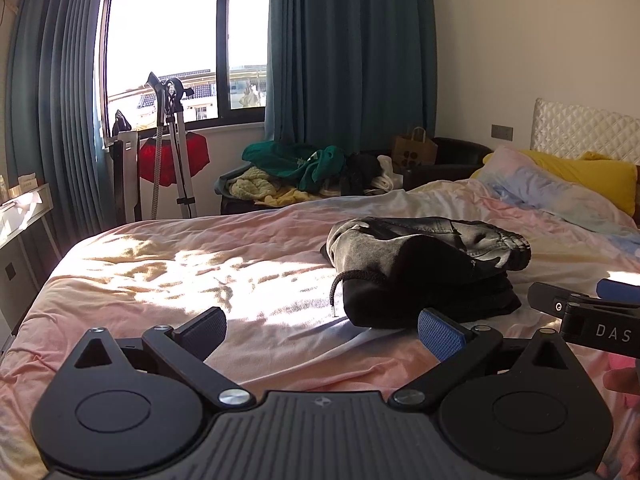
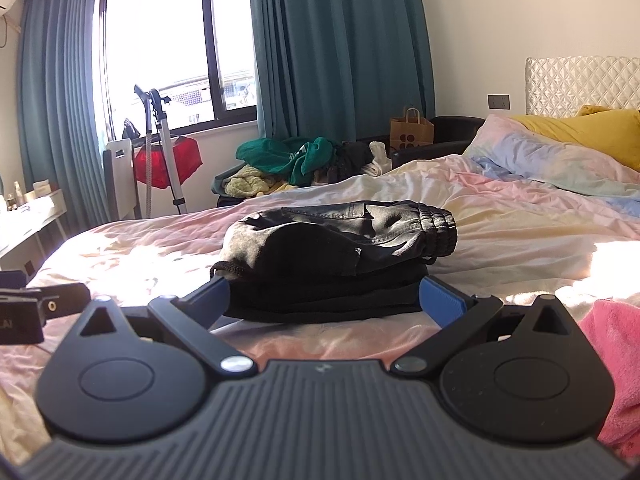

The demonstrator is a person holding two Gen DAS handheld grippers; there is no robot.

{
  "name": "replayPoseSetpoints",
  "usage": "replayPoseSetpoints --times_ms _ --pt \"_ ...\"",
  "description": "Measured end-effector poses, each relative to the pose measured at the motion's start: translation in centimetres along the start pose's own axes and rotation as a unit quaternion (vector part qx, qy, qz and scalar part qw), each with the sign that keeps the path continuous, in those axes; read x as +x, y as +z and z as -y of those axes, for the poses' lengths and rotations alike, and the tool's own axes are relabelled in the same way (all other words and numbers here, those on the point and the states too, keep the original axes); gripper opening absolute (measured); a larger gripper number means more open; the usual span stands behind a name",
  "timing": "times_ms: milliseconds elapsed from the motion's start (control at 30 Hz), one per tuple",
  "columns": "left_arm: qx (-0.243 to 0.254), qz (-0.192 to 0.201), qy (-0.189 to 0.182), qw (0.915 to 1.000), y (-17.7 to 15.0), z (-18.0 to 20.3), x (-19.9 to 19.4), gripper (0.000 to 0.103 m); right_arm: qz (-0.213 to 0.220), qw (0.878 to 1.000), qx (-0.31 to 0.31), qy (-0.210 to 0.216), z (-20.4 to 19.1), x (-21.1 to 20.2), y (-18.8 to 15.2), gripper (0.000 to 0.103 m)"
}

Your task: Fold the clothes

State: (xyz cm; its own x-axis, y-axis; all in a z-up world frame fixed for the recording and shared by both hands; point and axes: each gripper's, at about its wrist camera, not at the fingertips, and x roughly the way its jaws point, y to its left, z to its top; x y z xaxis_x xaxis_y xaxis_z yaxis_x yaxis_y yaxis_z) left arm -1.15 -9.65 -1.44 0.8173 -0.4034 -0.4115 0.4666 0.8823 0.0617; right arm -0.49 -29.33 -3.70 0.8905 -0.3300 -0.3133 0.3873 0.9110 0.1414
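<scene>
We see a bedsheet (image 2: 500, 216) in washed-out pastel pink, yellow and blue, tie-dye style. The folded clothes (image 2: 340, 248) are faded grey-black on top, plain black below. The curtains (image 2: 340, 48) are deep teal, the pillow (image 2: 592, 132) mustard yellow, the headboard (image 2: 580, 84) white with diamond quilting. A pink towel (image 2: 612, 344) sits at the edge. Each hand-held gripper (image 2: 324, 300) is black with blue pads (image 2: 440, 304).

Both wrist views sit low over the bed (image 1: 168, 264) – facing the window (image 2: 160, 40).
</scene>
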Motion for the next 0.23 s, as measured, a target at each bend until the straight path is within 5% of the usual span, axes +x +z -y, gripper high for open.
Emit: replayPoseSetpoints --times_ms 233 --pt "0.006 -0.001 0.001 1.0000 0.06 0.43 0.09 0.103 -0.002 1.000 0.002 0.002 0.10 0.05 0.00 0.103"
